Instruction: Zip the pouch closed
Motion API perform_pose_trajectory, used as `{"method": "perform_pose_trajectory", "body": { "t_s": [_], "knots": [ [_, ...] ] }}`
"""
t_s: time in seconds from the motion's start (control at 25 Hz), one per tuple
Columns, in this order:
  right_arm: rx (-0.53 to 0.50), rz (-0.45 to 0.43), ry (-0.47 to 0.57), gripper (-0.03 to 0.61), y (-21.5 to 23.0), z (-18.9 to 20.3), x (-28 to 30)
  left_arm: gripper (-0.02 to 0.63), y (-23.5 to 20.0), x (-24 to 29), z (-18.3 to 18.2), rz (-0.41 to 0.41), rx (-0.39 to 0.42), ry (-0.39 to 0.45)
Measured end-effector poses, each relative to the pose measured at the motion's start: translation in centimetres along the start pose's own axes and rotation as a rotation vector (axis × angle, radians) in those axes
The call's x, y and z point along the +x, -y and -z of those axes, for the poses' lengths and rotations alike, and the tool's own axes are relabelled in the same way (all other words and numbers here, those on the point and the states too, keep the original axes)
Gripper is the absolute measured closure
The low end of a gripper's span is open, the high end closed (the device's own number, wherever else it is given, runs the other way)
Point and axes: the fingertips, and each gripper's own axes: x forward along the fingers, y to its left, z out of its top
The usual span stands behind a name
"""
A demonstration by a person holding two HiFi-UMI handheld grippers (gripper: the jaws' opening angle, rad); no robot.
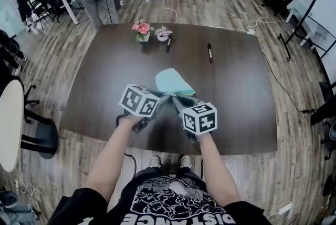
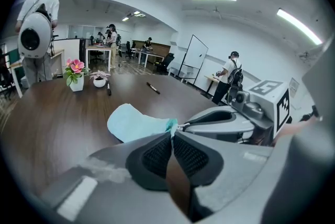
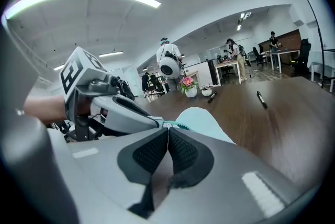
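Left gripper (image 2: 171,136): jaws clamped on a teal corner of the pouch (image 1: 173,81). Right gripper (image 3: 167,130): jaws pinched together on what is taken to be the zip pull (image 2: 181,126), right at the left gripper's tips.

Pouch: pale teal and limp. It is held up off the table (image 1: 236,98), over the table's near half, with its free end sagging away toward the table's far side.

Step in hand, as judged: the pull is to be run along the teeth.
- The left grip should be kept fixed as an anchor, so that the fabric is drawn taut along the zip line.
- The pull should be drawn straight along the teeth, not lifted or twisted, or slack cloth may be caught in the slider.
- How much of the zip is already shut cannot be told.

Containers:
- Pouch: its contents are not seen. It looks flat, so it is probably empty or nearly so.
- White flower pot (image 1: 142,36): it stands near the table's far edge and pink flowers (image 1: 141,27) are held in it.
- Small white vessel (image 1: 163,34): it sits on the table just beside the pot. Its contents are not made out.

Two black markers (image 1: 210,53) (image 1: 168,44) lie on the table's far half.
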Motion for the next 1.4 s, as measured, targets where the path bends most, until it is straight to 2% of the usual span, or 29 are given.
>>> {"method": "perform_pose_trajectory", "body": {
  "t_s": [0.16, 0.48, 0.8, 1.4],
  "knots": [
    [0.023, 0.013, -0.006, 0.575, 0.2, 0.4, 0.1, 0.592, -1.1, -0.7, 1.2, -0.045, -0.067, 0.025],
    [0.017, 0.007, 0.005, 0.575, -0.3, 0.2, 1.0, 0.592, -2.7, -1.4, 1.2, -0.105, -0.132, 0.091],
    [0.012, 0.019, 0.000, 0.575, -0.6, -0.2, 1.8, 0.592, -4.0, -2.1, 1.2, -0.117, -0.209, 0.152],
    [0.002, 0.020, -0.017, 0.575, -0.8, -0.3, 3.0, 0.592, -5.5, -2.6, 1.5, -0.142, -0.255, 0.189]
  ]
}}
